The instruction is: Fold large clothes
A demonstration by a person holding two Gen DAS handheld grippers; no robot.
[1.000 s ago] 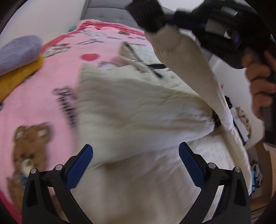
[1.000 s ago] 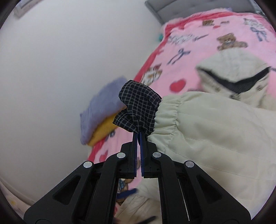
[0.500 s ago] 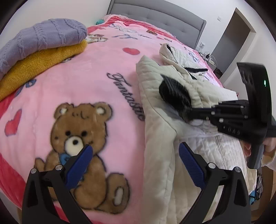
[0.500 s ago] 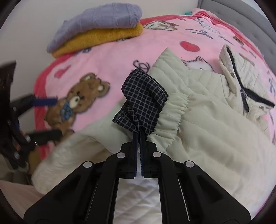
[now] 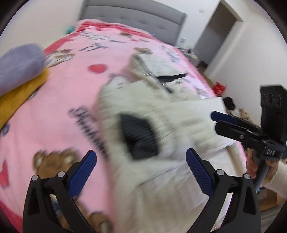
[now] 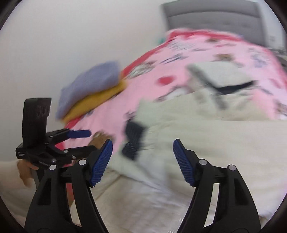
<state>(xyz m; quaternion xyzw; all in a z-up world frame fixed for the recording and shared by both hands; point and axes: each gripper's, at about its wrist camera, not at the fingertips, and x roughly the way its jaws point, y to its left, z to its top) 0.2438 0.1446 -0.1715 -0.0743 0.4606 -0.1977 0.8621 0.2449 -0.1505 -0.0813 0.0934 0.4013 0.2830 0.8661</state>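
Observation:
A cream quilted jacket (image 5: 143,179) lies on the pink bear-print blanket (image 5: 71,93), its sleeve folded across the body with the dark checked cuff (image 5: 138,136) lying on top. The jacket (image 6: 206,143) and cuff (image 6: 133,139) also show in the right wrist view. My left gripper (image 5: 141,167) is open and empty, just above the jacket near the cuff. My right gripper (image 6: 142,161) is open and empty, above the jacket; it also shows in the left wrist view (image 5: 218,121). The left gripper shows in the right wrist view (image 6: 87,141). Both views are motion-blurred.
A folded purple sweater (image 5: 19,68) on a yellow one (image 5: 19,96) sits at the bed's left edge by the wall. A grey headboard (image 5: 134,10) is at the far end. A doorway (image 5: 220,30) and floor clutter (image 5: 231,105) lie right of the bed.
My right gripper has let go of the checked cuff, opened and pulled back to the right. The sleeve now lies folded across the jacket. My left gripper stays open.

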